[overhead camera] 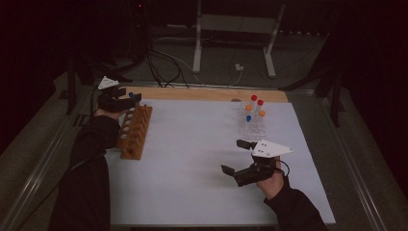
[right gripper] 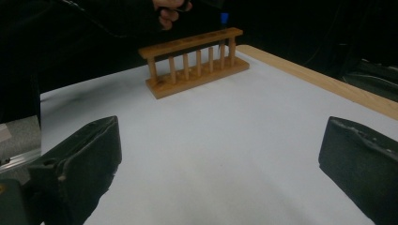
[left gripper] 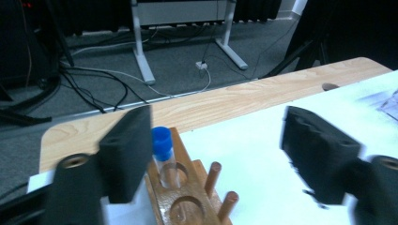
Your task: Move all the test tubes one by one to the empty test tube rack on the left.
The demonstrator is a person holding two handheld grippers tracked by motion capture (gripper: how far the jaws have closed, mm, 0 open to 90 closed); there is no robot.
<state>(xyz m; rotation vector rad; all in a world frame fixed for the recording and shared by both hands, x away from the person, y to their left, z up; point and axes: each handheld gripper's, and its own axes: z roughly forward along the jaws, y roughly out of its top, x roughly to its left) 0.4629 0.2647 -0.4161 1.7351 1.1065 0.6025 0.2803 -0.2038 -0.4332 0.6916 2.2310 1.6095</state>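
A wooden tube rack (overhead camera: 134, 132) stands at the left of the white mat (overhead camera: 192, 159). A blue-capped tube (left gripper: 162, 145) stands upright in the rack's (left gripper: 187, 197) far end hole. My left gripper (left gripper: 216, 136) is open around that end, its left jaw close beside the tube and the right jaw well apart from it. In the high view this gripper (overhead camera: 130, 102) hovers over the rack's far end. My right gripper (overhead camera: 232, 156) is open above the mat at the right, with nothing between its jaws (right gripper: 220, 154). It faces the rack (right gripper: 195, 63) and the blue cap (right gripper: 224, 18).
A clear rack (overhead camera: 253, 126) holding several tubes with red, orange and blue caps stands at the mat's far right. A bare wooden strip (overhead camera: 202, 94) runs along the table's far edge. Behind it are cables (overhead camera: 163, 67) and a metal stand (overhead camera: 235, 29) on the floor.
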